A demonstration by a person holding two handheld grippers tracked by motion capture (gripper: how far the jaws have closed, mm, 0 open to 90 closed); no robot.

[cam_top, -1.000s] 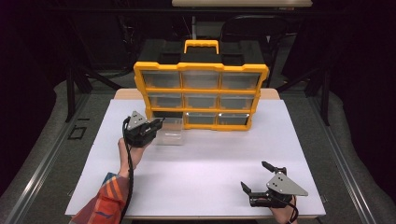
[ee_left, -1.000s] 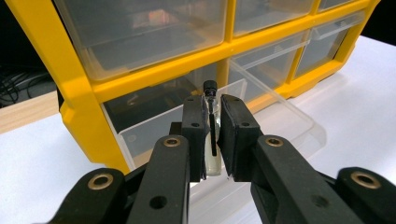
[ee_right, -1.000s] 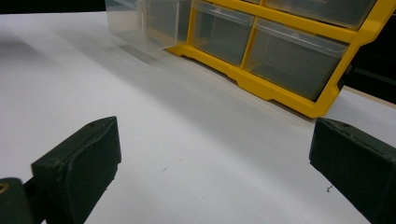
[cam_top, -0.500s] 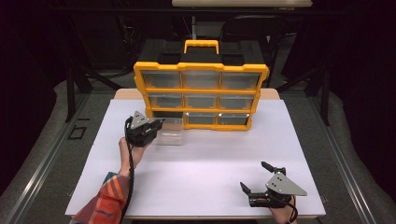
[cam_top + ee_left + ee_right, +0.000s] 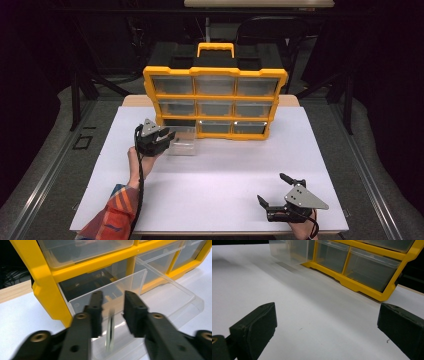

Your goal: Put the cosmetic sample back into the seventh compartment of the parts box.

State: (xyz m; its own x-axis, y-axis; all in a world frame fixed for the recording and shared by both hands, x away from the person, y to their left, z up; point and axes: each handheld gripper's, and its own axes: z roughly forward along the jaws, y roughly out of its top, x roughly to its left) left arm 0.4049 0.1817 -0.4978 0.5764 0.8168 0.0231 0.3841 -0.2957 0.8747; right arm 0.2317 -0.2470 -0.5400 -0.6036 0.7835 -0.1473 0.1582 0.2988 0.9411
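Your left tool (image 5: 112, 312) has just been opening; its jaws stand slightly apart around the front wall of the clear drawer (image 5: 182, 141), pulled out of the yellow organizer (image 5: 215, 102) onto the bench (image 5: 215, 185). Your right tool (image 5: 272, 192) rests wide apart, holding nothing.

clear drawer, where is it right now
In the high view the clear drawer sits pulled out of the yellow organizer's bottom-left slot, on the white table at the left tongs.

Standing at the far edge of a white table (image 5: 215, 185): a yellow organizer (image 5: 215, 102) with an upright carry handle (image 5: 215, 48). Sitting shut in its frame: the other clear drawers (image 5: 215, 86). Waiting behind in the dark: a chair (image 5: 272, 35)
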